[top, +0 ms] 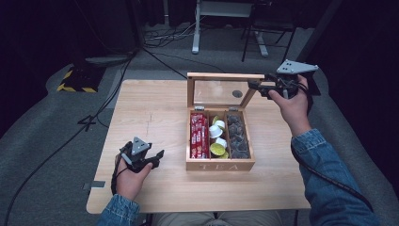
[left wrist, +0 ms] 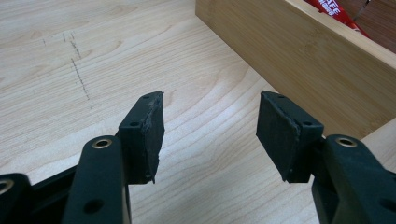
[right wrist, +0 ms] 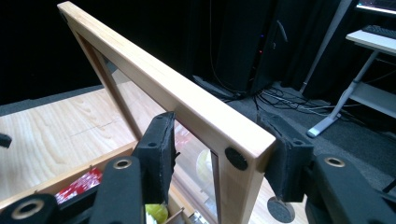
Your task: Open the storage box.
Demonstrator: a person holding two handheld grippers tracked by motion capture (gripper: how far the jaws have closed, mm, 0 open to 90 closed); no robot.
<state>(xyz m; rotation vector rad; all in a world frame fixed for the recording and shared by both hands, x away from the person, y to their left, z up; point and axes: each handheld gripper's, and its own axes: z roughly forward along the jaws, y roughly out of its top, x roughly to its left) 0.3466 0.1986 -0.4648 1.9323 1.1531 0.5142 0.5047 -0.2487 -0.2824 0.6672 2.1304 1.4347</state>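
Two claws over one light wood table (top: 155, 108), grain visible, faint pencil marks toward its left middle. Room dark: grey carpet, black curtains, cables on floor, yellow-black striped block (top: 75, 80) beyond the table's far left corner, white desk legs (top: 196, 28) and a dark chair base further back.

Wooden tea box (top: 220, 165) sits right of table centre, front wall toward the near edge, "TEA" engraved on it. Three compartments: left has red sachets (top: 199, 135), middle has small white and yellow-green cups (top: 218, 139), right has dark grey packets (top: 237, 136). Lid (top: 221, 75) is a light wood frame with a clear pane, hinged at the far side, standing raised and roughly upright. Black round bumper on the lid's corner, seen in the right gripper view.

Right claw (top: 258, 86) is at the lid's top right corner; jaws straddle the frame (right wrist: 187, 100), one each side; whether the pads press on it, cannot tell.

Left claw (top: 160, 155) is low over bare table near the near left part, just beside the box's left wall (left wrist: 299, 51), jaws apart with nothing between them.
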